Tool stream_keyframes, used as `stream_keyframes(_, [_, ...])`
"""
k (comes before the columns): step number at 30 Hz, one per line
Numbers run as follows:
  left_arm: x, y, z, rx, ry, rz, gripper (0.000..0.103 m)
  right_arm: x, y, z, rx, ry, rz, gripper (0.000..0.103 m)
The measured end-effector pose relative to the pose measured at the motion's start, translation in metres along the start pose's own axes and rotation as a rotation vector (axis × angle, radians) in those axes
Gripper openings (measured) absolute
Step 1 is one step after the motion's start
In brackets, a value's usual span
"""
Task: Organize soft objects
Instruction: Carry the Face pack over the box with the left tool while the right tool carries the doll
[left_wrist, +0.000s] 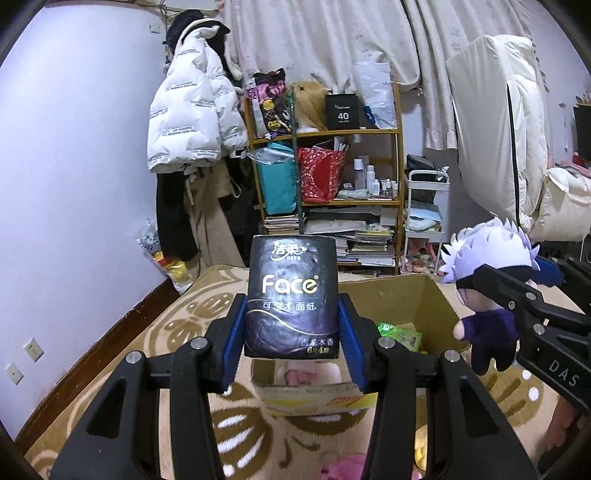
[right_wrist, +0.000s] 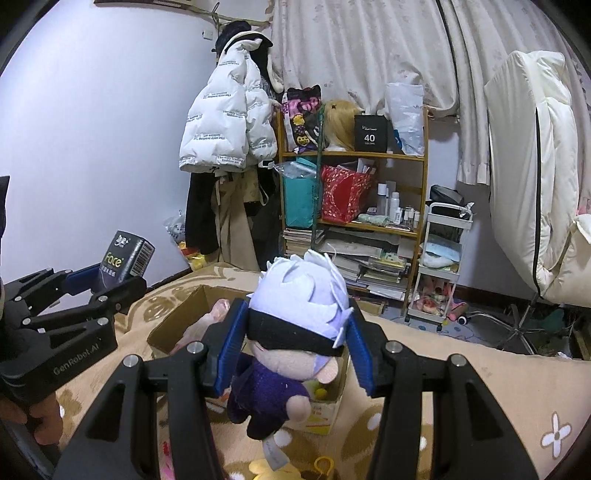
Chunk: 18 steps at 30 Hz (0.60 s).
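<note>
My left gripper (left_wrist: 291, 332) is shut on a dark "Face" tissue pack (left_wrist: 291, 295) and holds it upright above the near edge of an open cardboard box (left_wrist: 436, 299). My right gripper (right_wrist: 295, 339) is shut on the head of a white-haired plush doll (right_wrist: 295, 310) in purple clothes, held above the same box (right_wrist: 173, 325). The doll (left_wrist: 487, 266) and right gripper show at the right of the left wrist view. The tissue pack (right_wrist: 125, 258) shows at the left of the right wrist view. A green packet (left_wrist: 399, 332) and pink soft items (left_wrist: 306, 373) lie in the box.
The box stands on a beige patterned blanket (left_wrist: 184, 332). Behind are a wooden shelf (left_wrist: 332, 133) with bags, books and bottles, a white puffer jacket (left_wrist: 192, 110) hanging at the left, a white cart (right_wrist: 443, 258) and folded bedding (right_wrist: 535, 166) at the right. Pink and yellow toys (right_wrist: 266, 469) lie near me.
</note>
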<state>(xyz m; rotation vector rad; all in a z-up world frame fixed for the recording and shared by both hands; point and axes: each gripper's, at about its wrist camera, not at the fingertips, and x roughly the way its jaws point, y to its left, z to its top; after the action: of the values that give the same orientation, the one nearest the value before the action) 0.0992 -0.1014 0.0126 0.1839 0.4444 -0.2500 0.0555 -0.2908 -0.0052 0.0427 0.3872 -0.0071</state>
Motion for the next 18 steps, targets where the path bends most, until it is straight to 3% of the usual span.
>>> stream_keyframes(18, [0.053,-0.019,-0.011,0.045,0.077,-0.029,0.046,0.045,-0.023,-0.005,0.039,0.032,0.038,0.055])
